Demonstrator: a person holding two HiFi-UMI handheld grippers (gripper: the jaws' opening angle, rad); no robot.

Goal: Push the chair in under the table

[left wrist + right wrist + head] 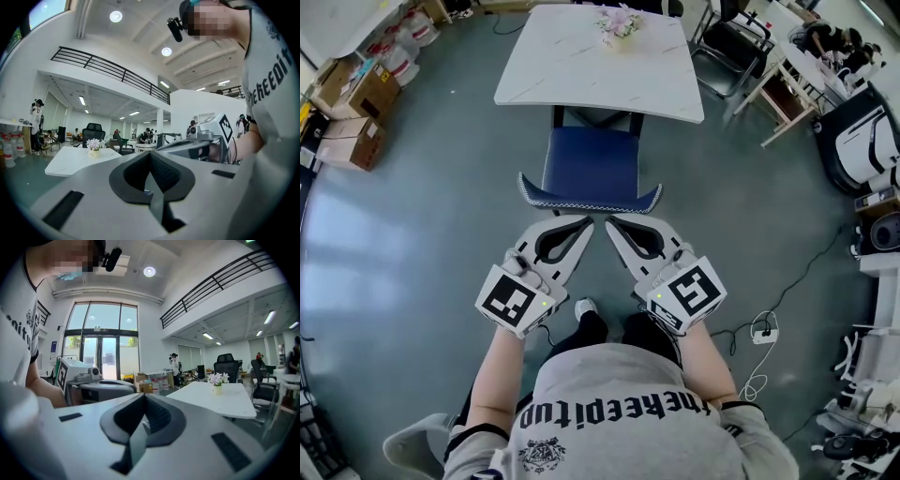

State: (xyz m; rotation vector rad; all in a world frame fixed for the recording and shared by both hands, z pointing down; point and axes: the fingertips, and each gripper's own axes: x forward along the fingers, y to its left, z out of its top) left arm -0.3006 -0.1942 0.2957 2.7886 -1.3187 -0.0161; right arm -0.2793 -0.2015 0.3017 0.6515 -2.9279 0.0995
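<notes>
Your shirt (628, 412): grey with black print, it filled the bottom of the head view, with one shoe (586, 307) showing past it on the floor (422, 216).
Left gripper (587, 223): you held it out in front of you, angled inward, with its marker cube back by your wrist.
Left jaws: pressed together with nothing pinched. Only a sliver of blue showed through the hollow behind the pads.
Right gripper (611, 223): you held it the same way on the other side, so it mirrored the left one.
Right jaws: also pressed together and empty.
Gripper tips: they sat close beside each other in a V, just on your side of the backrest. From the head view you could not tell whether they touched it.
Chair (591, 161): blue seat, with a curved backrest (589, 199) edged in a white pattern that faced you. It stood squarely in front of the bench. The far part of the seat and its dark legs were under the near edge, and most of the seat stuck out.
Bench (553, 70): white marbled top. A small pot of pale flowers (621, 23) stood near its far edge.
Surroundings: cardboard boxes (352, 141) lay at the left. A black office chair (736, 42) was beyond the bench's right corner. A power strip (762, 331) with its cable lay on the floor to your right.
</notes>
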